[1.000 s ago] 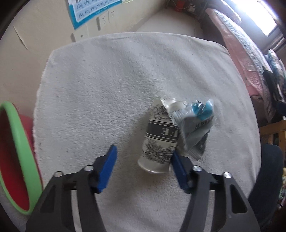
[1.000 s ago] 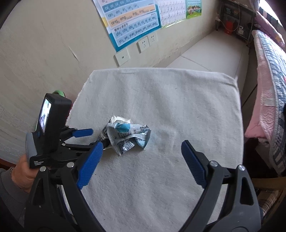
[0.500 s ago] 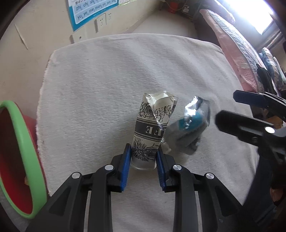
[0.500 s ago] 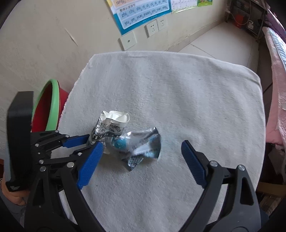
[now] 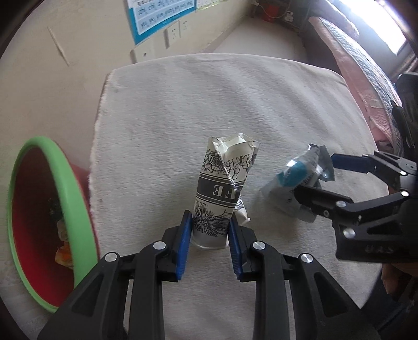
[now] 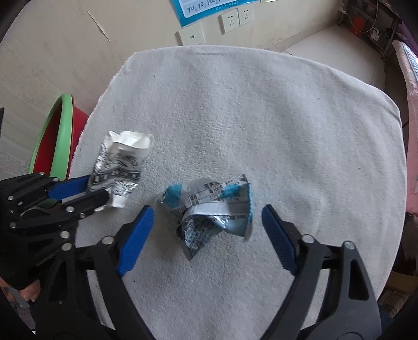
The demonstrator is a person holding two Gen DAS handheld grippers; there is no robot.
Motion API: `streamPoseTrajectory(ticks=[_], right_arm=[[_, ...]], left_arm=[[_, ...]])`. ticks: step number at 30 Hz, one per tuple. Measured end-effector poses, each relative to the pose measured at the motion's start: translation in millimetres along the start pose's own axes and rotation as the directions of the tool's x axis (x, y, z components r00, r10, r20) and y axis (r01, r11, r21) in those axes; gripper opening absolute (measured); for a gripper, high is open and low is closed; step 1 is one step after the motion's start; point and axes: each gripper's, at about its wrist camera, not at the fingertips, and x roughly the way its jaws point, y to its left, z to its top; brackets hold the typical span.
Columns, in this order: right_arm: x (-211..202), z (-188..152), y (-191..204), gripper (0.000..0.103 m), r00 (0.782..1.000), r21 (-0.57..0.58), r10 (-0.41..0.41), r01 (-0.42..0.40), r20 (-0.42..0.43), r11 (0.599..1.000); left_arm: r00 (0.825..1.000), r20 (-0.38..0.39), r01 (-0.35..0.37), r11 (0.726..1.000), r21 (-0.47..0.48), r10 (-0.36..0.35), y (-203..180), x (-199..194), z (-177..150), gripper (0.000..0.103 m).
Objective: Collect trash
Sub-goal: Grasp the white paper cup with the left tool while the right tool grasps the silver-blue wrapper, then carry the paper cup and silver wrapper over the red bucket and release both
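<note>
My left gripper (image 5: 210,232) jaws clamped on crushed paper cup (image 5: 224,183) base, my right gripper (image 6: 206,230) jaws spread wide, crumpled blue wrapper (image 6: 209,209) between them on towel-covered table (image 6: 287,117), red basin (image 5: 39,209) left.

Daylight enters from two o'clock, blowing out the window (image 5: 386,23) in the left view. Soft shadows throughout. Fisheye bending and dark vignetting at edges; wrapper (image 5: 295,177) slightly blurred.
</note>
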Motion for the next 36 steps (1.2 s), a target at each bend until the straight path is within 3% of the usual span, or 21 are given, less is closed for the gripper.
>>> streamPoseTrajectory(ticks=[2,8,23,36], right_arm=[[3,0,-1,0.062,1.000,0.008,0.011,-0.011,-0.004,1.000],[4,-2,-2,0.048,1.000,-0.005,0.025,-0.025,-0.005,1.000],[-35,-18,-11,0.046,0.999,0.013,0.015,-0.016,0.050,1.000],[-105,-29,-5,0.046,0.982,0.029,0.002,-0.008,0.190,1.000]], left_arm=[[1.000,-0.003,-0.005,1.000,-0.005,0.005,4,0,-1,0.025],[1.000,-0.009,-0.011,1.000,-0.007,0.011,6,2,-5,0.025],[0.999,0.045,-0.014,1.000,-0.007,0.014,-7,-25,-5,0.025],[0.990,0.144,-0.004,1.000,-0.022,0.007,-17,-74,-17,0.025]])
